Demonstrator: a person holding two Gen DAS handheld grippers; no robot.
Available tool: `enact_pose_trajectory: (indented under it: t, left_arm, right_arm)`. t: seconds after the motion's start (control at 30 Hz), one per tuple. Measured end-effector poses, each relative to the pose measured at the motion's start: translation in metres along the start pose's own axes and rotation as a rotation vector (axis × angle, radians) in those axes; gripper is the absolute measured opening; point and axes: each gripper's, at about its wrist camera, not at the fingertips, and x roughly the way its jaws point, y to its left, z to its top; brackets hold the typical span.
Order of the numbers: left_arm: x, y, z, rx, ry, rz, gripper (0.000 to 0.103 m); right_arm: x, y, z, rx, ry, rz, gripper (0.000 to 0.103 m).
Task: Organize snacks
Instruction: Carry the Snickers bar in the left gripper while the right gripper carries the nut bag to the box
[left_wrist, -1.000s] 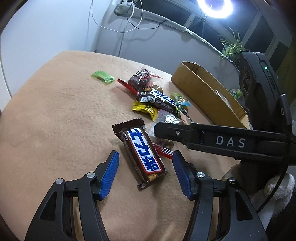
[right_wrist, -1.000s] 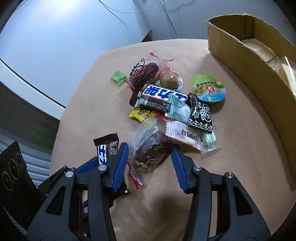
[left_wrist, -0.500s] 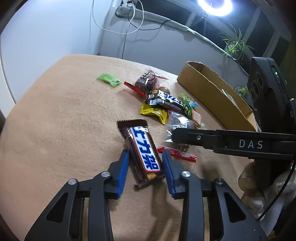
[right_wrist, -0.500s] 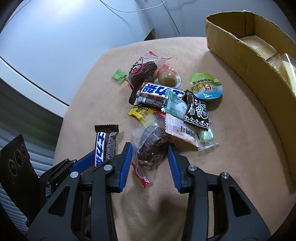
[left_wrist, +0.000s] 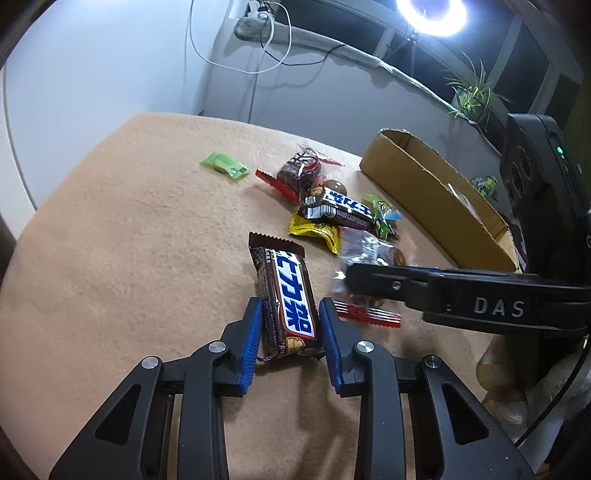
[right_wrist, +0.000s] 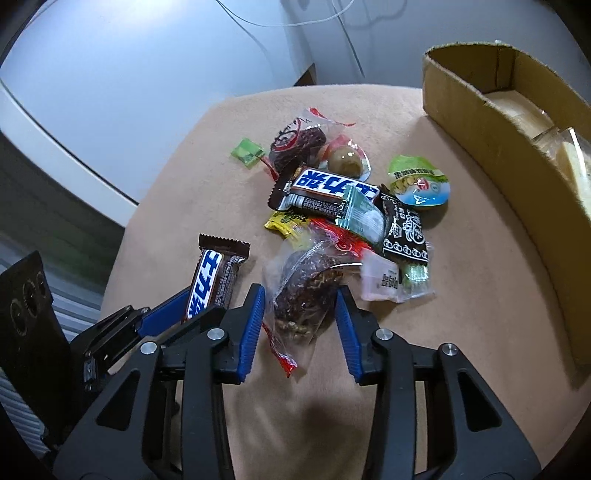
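1. With its blue pads against both long sides, the left tongs (left_wrist: 290, 334) are clamped on the near end of the chocolate bar (left_wrist: 286, 295) lying on the tan desk (left_wrist: 129, 240).
2. Right tongs (right_wrist: 300, 317) grip the clear nut-snack packet (right_wrist: 304, 291), jaws having just closed.
3. Cardboard box (right_wrist: 498, 147) stands beyond, well apart.

Both views were evenly and moderately lit, with a cool cast. A ring light (left_wrist: 430, 14) at the upper right of the left wrist view was blown out to white, flaring on the wall (left_wrist: 110, 66) beneath it. Shadows on the tan cloth (left_wrist: 129, 240) were soft; a darker patch lay at lower centre of the right wrist view. Clear wrappers showed small glints. Fisheye distortion bowed the cardboard box (right_wrist: 491, 122) and table edges, and black vignetting filled all corners. Focus was sharp centrally, softening slightly toward the rims.
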Motion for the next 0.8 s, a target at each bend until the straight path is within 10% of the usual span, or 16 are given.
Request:
enact_pose_trajectory:
  t: [0.8]
  left_arm:
    - [-0.040, -0.023, 0.023, -0.013, -0.096, -0.096, 0.029]
  right_arm:
    - [-0.117, -0.031, -0.015, -0.002, -0.214, -0.004, 0.040]
